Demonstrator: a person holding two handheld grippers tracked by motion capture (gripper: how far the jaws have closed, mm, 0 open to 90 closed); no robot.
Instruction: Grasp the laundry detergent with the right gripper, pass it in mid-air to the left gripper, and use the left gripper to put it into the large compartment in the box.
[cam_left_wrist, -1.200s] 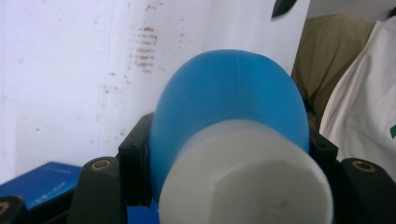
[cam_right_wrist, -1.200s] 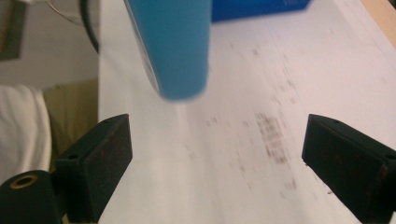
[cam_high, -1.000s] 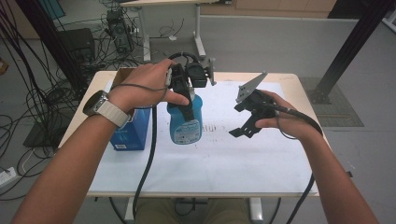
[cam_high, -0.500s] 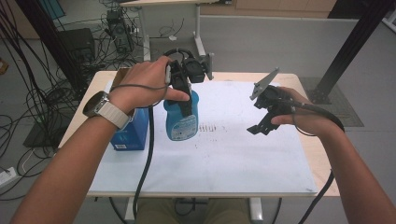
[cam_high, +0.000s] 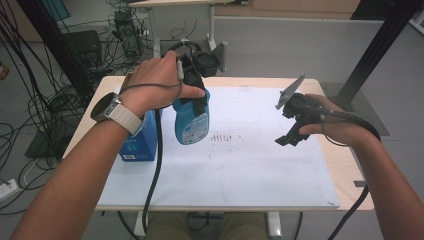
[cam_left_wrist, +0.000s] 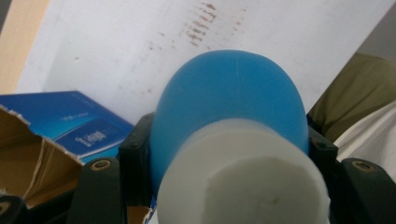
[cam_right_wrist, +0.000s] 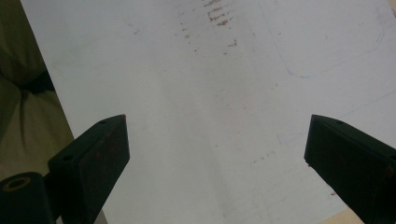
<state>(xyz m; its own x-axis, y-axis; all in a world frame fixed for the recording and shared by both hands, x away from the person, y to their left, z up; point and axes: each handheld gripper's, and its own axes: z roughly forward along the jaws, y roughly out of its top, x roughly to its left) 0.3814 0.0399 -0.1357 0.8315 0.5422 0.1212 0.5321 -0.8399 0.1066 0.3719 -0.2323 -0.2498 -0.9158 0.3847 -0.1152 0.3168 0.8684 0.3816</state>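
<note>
- Since a second ago, the right gripper (cam_high: 294, 131) has drifted away from the bottle toward the desk's right edge, while the left gripper (cam_high: 192, 82) has kept its place over the far left part of the desk.
- White paper sheet (cam_high: 260, 170) covers most of the desk (cam_high: 345, 170); it carries brownish marks (cam_high: 224, 137) near its middle, and any leak from the bottle would soak it there.
- Blue carton (cam_high: 137, 145) sits at the left edge, just beside the bottle; if the bottle swings left it could knock into the carton's torn flap (cam_left_wrist: 28, 154).
- Blue bottle (cam_high: 191, 120) hangs off the paper, clamped near its white cap (cam_left_wrist: 243, 182) by the left claw. Gripped that high, with the body dangling below, I judge it could pivot or slip out.
- Right claw stands wide with nothing between its jaws, well apart from the bottle, so it is too far off to catch a drop.
</note>
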